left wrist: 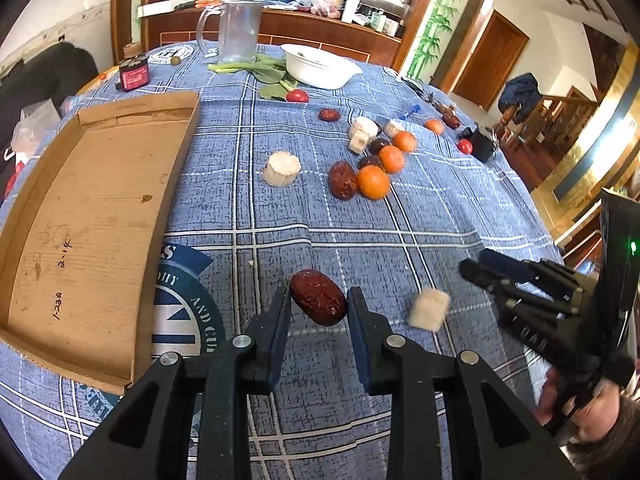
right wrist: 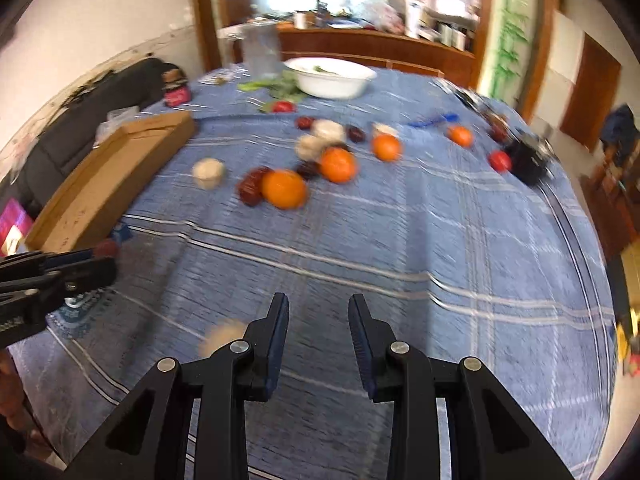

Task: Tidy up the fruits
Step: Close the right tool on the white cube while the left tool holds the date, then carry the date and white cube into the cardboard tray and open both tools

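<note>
A dark red date lies on the blue checked tablecloth between the fingers of my left gripper, which is open around it with a small gap each side. A pale cut piece lies just right of it, blurred in the right wrist view. My right gripper is open and empty above the cloth; it also shows in the left wrist view. Oranges, more dates and pale pieces lie in a cluster farther back. An empty cardboard tray lies at the left.
A white bowl, green leaves, a clear jug and a small dark jar stand at the far side. Small red tomatoes and a black object lie at the right. The table edge curves down at the right.
</note>
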`<state>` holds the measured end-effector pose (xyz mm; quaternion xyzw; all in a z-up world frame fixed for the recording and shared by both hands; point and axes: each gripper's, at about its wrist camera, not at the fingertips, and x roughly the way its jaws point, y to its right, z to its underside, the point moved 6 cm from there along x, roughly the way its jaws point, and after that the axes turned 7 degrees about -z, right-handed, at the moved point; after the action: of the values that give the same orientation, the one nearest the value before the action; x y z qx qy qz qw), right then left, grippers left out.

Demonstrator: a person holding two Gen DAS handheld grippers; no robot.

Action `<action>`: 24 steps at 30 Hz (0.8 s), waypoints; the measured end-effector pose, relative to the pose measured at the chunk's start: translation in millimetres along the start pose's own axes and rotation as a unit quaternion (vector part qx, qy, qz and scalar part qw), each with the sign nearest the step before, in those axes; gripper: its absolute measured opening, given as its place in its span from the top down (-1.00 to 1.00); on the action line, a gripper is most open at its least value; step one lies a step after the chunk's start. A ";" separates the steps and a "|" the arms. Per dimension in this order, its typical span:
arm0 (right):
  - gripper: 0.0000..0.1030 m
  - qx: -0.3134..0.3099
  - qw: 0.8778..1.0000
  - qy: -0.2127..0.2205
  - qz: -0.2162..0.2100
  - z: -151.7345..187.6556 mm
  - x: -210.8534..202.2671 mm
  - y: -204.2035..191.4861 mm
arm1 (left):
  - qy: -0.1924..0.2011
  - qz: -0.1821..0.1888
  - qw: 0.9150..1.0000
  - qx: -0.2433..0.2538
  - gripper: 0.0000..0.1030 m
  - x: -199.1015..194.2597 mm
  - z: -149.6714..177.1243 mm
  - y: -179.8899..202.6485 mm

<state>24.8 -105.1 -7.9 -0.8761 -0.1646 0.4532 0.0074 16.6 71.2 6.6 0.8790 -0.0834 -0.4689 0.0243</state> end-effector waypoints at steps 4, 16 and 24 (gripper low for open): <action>-0.02 0.021 1.000 -0.015 -0.007 8.0 -1.9 17.7 | -0.004 0.004 1.000 0.017 0.46 4.9 6.8 6.2; -0.24 -0.060 0.991 -0.040 -0.115 9.4 27.0 -61.4 | -0.018 0.000 1.000 0.016 0.46 6.9 19.8 1.2; 0.21 -0.067 0.994 -0.044 -0.081 9.9 30.7 -52.3 | -0.018 0.007 1.000 0.009 0.46 6.3 22.2 0.0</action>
<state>18.7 -48.0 -29.5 -0.8375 -0.2647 0.4775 -0.0217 1.7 70.9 -11.0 0.8697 -0.0945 -0.4840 0.0180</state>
